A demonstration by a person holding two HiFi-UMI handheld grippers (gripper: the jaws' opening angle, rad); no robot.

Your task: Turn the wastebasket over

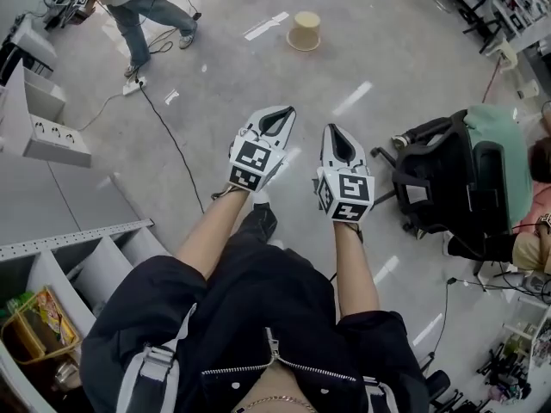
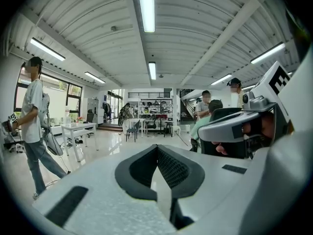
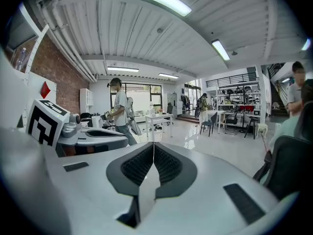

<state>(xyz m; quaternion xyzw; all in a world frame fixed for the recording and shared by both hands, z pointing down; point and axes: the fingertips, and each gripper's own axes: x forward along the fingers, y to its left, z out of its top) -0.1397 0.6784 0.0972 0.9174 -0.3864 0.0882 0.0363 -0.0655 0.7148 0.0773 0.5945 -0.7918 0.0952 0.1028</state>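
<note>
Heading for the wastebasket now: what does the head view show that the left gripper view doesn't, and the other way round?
Head view only: the beige wastebasket on the floor ahead, beyond the left gripper and right gripper, and a black cable trailing across the floor. Left gripper view only: the ceiling lights, a white table, and a close look at its own jaws, shut with nothing between them. Both: the two grippers side by side, the person in jeans at the left, and the black chair at the right.

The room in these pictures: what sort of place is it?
Probably an open-plan lab or workshop: white work tables, stocked shelving at the back, and a power strip with cables trailing over the bare polished floor.
</note>
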